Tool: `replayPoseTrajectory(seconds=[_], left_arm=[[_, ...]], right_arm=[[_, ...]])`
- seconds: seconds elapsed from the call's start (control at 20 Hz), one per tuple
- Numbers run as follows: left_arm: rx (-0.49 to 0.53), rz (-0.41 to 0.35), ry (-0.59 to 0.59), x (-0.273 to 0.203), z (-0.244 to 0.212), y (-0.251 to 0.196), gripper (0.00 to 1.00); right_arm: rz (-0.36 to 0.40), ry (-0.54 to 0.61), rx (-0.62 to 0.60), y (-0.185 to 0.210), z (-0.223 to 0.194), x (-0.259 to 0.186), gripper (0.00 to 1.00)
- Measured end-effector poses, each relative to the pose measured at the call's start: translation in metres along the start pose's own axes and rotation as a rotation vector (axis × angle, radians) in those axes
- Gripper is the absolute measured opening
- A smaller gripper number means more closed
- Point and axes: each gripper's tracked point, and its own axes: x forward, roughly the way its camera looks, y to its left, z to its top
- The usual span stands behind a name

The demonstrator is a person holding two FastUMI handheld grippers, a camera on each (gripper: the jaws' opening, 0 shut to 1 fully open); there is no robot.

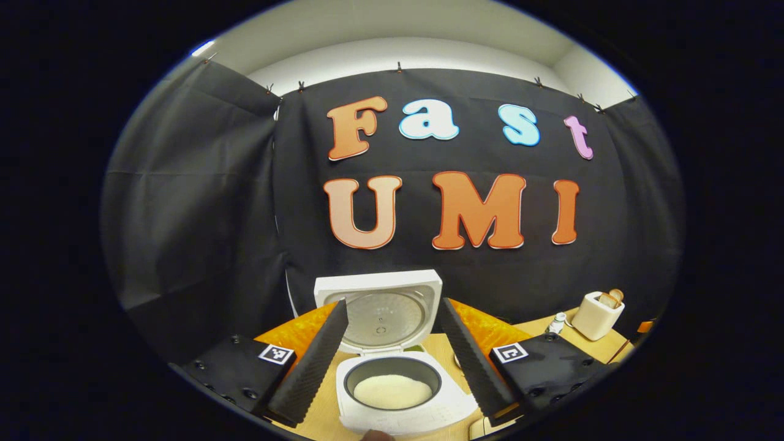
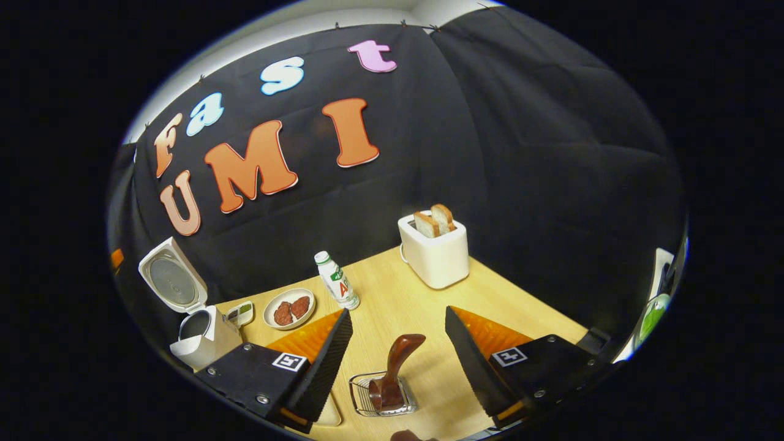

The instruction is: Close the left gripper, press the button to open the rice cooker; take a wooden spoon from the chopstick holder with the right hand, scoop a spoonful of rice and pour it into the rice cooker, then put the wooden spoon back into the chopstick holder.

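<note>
In the left gripper view the white rice cooker (image 1: 401, 416) stands just below me with its lid (image 1: 378, 312) raised upright. White rice (image 1: 392, 392) lies in its dark inner pot. My left gripper (image 1: 393, 303) is open, one finger on each side of the cooker, touching nothing. In the right gripper view a brown wooden spoon (image 2: 398, 361) stands in a wire chopstick holder (image 2: 361, 392) on the table. My right gripper (image 2: 398, 312) is open above and around the spoon, apart from it. The open rice cooker (image 2: 202, 337) is far to the left.
On the wooden table (image 2: 422, 300) stand a white toaster (image 2: 436, 254) with two bread slices, a small bottle (image 2: 337, 280) and a plate (image 2: 272, 306) of reddish-brown food. A small white dish (image 2: 240, 313) sits beside the cooker. The toaster (image 1: 597, 313) is also at far right.
</note>
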Motion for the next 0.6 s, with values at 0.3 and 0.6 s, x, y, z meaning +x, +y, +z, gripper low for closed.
replayPoseTrajectory(seconds=[0.3, 0.6], left_arm=[[-0.09, -0.009, -0.001, 0.063, 0.036, 0.013, 1.0], [-0.212, 0.003, 0.1, 0.144, 0.042, 0.028, 0.99]], right_arm=[[-0.032, -0.111, -0.094, 0.005, 0.048, -0.035, 0.95], [-0.101, -0.165, -0.152, -0.006, 0.069, -0.071, 0.95]])
